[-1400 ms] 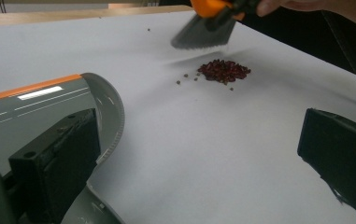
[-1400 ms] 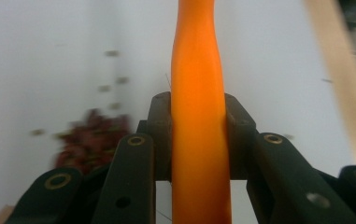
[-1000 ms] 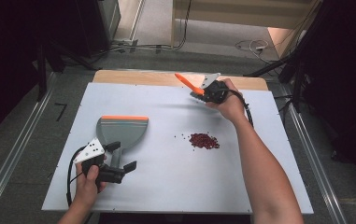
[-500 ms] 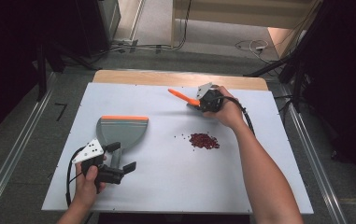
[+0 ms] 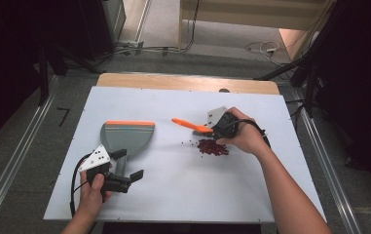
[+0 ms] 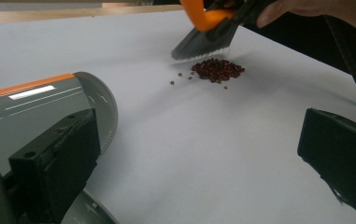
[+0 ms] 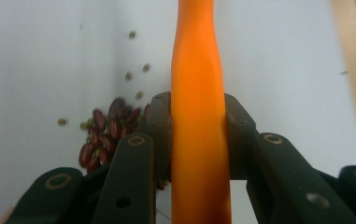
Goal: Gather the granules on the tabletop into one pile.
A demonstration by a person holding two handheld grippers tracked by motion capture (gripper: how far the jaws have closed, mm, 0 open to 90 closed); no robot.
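A grey dustpan point(image 5: 124, 136) with an orange front lip lies at the table's left, its mouth facing away from me; the left gripper view shows the dustpan point(image 6: 40, 107) beside the left jaw. My left gripper point(image 5: 124, 178) hovers at the pan's handle, jaws wide apart and open point(image 6: 199, 140). My right gripper point(image 5: 217, 127) is shut on the orange handle of a brush point(image 5: 191, 126), seen close up point(image 7: 198, 93). The brush's dark bristles point(image 6: 203, 39) hang just behind a small pile of red beans point(image 5: 212, 147) point(image 6: 217, 70) point(image 7: 103, 135).
The white table top point(image 5: 173, 195) ends in a wooden strip point(image 5: 173, 82) at the far edge. A few stray beans point(image 5: 187, 143) lie just left of the pile. Cables run on the floor beyond the table.
My right gripper has carried the brush from near the far edge toward me and to the left, down to the bean pile. The left gripper and dustpan have stayed put.
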